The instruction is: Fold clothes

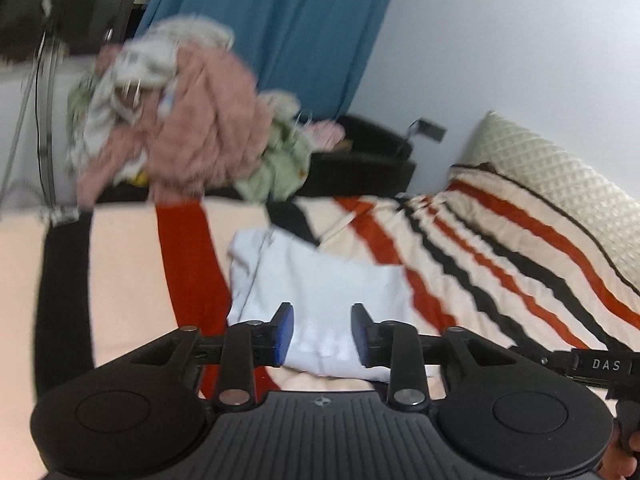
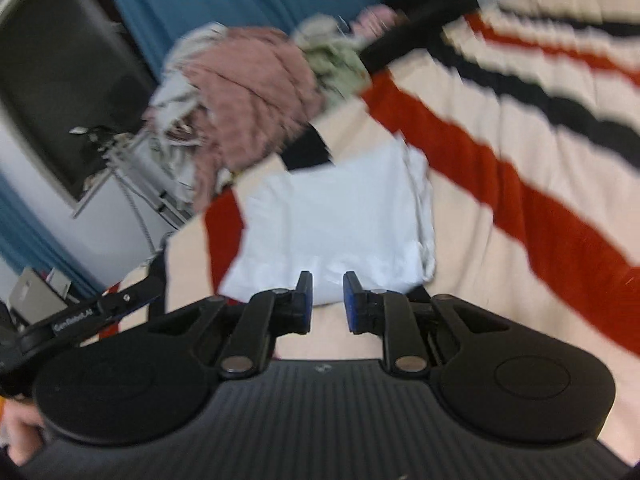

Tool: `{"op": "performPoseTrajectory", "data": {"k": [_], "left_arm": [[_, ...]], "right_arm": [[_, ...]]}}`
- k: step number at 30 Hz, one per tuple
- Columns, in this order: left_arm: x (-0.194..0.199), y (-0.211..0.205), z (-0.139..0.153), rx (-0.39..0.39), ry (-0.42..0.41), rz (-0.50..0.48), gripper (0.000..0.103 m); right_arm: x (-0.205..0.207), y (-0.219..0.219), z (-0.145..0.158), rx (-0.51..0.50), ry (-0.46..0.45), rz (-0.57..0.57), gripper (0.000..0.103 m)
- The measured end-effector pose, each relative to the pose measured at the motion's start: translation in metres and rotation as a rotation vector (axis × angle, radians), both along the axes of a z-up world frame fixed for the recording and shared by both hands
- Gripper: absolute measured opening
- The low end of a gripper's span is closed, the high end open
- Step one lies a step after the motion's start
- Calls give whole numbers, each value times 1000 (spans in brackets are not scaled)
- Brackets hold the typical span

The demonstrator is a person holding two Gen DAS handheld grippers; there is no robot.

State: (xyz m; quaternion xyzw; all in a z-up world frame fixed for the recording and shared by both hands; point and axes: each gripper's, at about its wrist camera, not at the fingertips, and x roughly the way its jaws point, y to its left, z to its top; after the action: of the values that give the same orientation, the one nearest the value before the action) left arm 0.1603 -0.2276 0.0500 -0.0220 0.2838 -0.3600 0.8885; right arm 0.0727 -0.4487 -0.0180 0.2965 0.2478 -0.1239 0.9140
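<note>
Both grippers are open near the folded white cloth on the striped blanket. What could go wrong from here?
1. The folded white garment lies loose under the open left gripper and the open right gripper; a careless grab may undo its layers.
2. The heap of pink and green unfolded clothes sits close behind it and could slide onto it.
3. The red, black and cream striped blanket is soft, so fingertips may pinch it too.

My left gripper point(image 1: 322, 334) and my right gripper point(image 2: 327, 303) both have their blue fingers apart and hold nothing, side by side, pointing forward.
</note>
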Motion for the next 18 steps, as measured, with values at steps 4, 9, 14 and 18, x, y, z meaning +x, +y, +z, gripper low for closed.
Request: {"op": "performPoseTrajectory", "data": {"k": [4, 9, 14, 18], "left_arm": [[-67, 15, 43, -14, -81, 2, 53], [-154, 43, 75, -17, -189, 9, 96], [-225, 73, 87, -8, -267, 17, 102], [-257, 88, 88, -4, -301, 43, 102]], "right_arm": [[-48, 32, 41, -123, -68, 24, 43], [-106, 64, 72, -213, -167, 21, 102], [-145, 91, 80, -297, -189, -9, 103], [-167, 103, 78, -281, -199, -18, 103]]}}
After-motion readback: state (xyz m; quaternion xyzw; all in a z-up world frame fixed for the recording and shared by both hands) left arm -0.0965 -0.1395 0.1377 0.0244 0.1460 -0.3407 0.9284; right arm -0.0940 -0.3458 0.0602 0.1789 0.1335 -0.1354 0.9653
